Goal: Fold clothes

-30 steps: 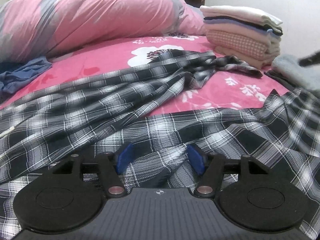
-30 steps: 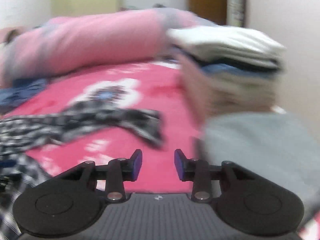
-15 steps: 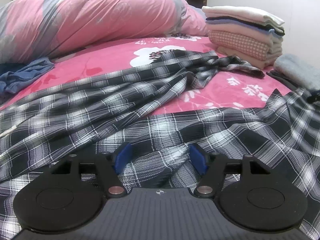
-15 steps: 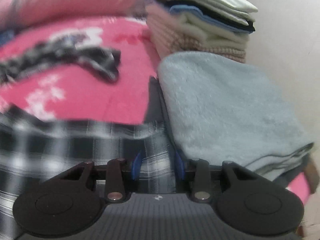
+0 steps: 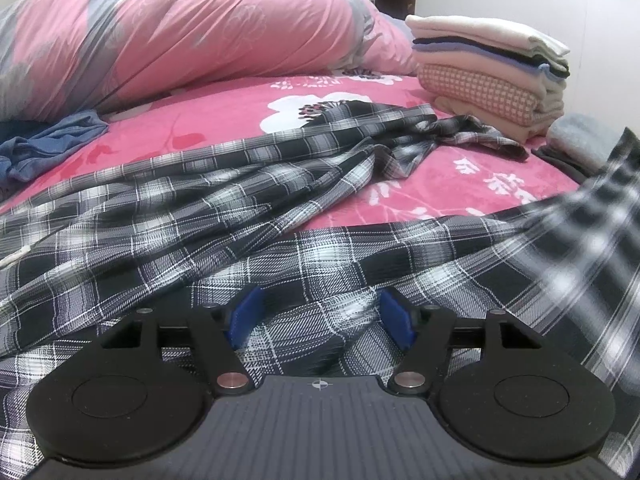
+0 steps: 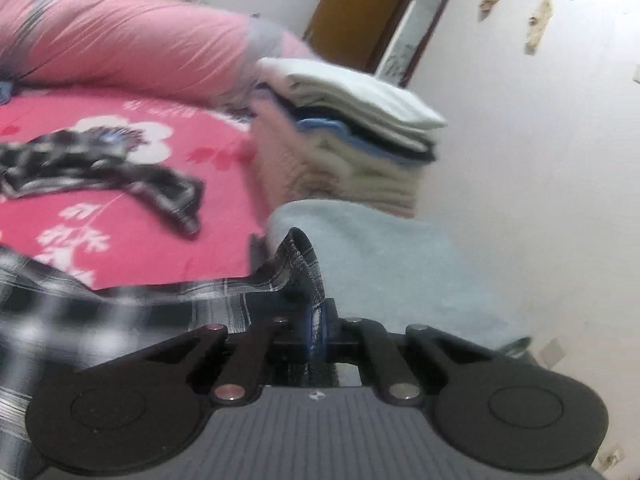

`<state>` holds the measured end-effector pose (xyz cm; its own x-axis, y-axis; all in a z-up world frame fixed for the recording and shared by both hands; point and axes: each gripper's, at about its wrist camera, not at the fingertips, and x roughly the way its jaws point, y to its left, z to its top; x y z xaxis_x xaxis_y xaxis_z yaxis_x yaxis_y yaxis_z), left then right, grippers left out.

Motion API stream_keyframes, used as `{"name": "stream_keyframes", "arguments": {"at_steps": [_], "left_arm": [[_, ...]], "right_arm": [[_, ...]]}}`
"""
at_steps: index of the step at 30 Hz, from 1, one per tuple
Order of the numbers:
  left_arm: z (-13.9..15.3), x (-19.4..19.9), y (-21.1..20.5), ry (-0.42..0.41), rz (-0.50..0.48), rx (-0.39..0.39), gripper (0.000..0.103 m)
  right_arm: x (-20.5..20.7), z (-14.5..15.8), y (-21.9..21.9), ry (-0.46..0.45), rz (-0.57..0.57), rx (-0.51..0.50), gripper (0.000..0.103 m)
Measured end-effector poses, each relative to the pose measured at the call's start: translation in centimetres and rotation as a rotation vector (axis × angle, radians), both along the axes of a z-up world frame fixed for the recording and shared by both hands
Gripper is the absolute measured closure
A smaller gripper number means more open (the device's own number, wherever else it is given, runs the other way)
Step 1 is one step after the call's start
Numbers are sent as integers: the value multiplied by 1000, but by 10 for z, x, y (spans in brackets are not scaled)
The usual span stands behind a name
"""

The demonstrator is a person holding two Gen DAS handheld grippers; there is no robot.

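A black and white plaid shirt [image 5: 248, 216] lies spread and wrinkled across the pink floral bed [image 5: 224, 120]. My left gripper [image 5: 320, 320] is open, low over the shirt's near part, with cloth between its blue pads. My right gripper [image 6: 316, 328] is shut on a corner of the plaid shirt [image 6: 298, 268], which stands up between the pads and is lifted off the bed. That raised edge shows blurred at the right of the left wrist view [image 5: 592, 216].
A stack of folded clothes [image 5: 488, 76] stands at the far right of the bed, also in the right wrist view [image 6: 352, 140]. A folded light blue towel [image 6: 384, 268] lies beside it. A pink duvet roll [image 5: 192, 40] lies across the back. A blue garment [image 5: 48, 148] lies at the left.
My right gripper came down at the shirt's right corner beside the blue towel, shut on it and lifted it. The left gripper stayed open over the shirt.
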<state>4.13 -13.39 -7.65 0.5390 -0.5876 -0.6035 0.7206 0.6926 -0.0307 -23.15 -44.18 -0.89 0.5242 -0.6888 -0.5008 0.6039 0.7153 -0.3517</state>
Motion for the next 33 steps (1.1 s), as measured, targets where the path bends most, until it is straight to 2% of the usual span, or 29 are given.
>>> {"name": "stream_keyframes", "arguments": {"at_steps": [3, 7, 11, 12, 13, 14, 16, 18, 19, 21, 25, 29, 33], "left_arm": [[0, -1, 0, -3, 1, 4, 36], [0, -2, 0, -6, 4, 9, 35], [0, -2, 0, -9, 5, 14, 35], [0, -2, 0, -9, 5, 14, 35], [0, -2, 0, -9, 6, 14, 35], [0, -2, 0, -9, 5, 14, 35], [0, -2, 0, -9, 6, 14, 35], [0, -2, 0, -9, 6, 14, 35], [0, -2, 0, -10, 6, 16, 35], [2, -3, -1, -12, 7, 22, 34], [8, -3, -1, -17, 25, 47, 34], [22, -15, 14, -34, 61, 42, 35], [27, -32, 38, -18, 87, 10, 35]], "right_arm": [[-5, -4, -15, -46, -33, 58, 99], [-13, -11, -35, -109, -75, 142, 87], [-25, -11, -55, -188, -134, 214, 82], [-37, -4, -59, -229, -173, 219, 77], [-53, 2, -64, -279, -222, 236, 66], [-69, 7, -68, -332, -261, 269, 62], [-108, 10, -74, -463, -298, 411, 56], [-138, -7, -71, -540, -316, 564, 49], [-152, -18, -69, -576, -325, 640, 41], [-180, -38, -64, -645, -342, 792, 35], [-200, -76, -53, -732, -343, 939, 36], [-192, -82, -42, -758, -292, 916, 39], [-183, -96, -40, -737, -315, 977, 47]]}}
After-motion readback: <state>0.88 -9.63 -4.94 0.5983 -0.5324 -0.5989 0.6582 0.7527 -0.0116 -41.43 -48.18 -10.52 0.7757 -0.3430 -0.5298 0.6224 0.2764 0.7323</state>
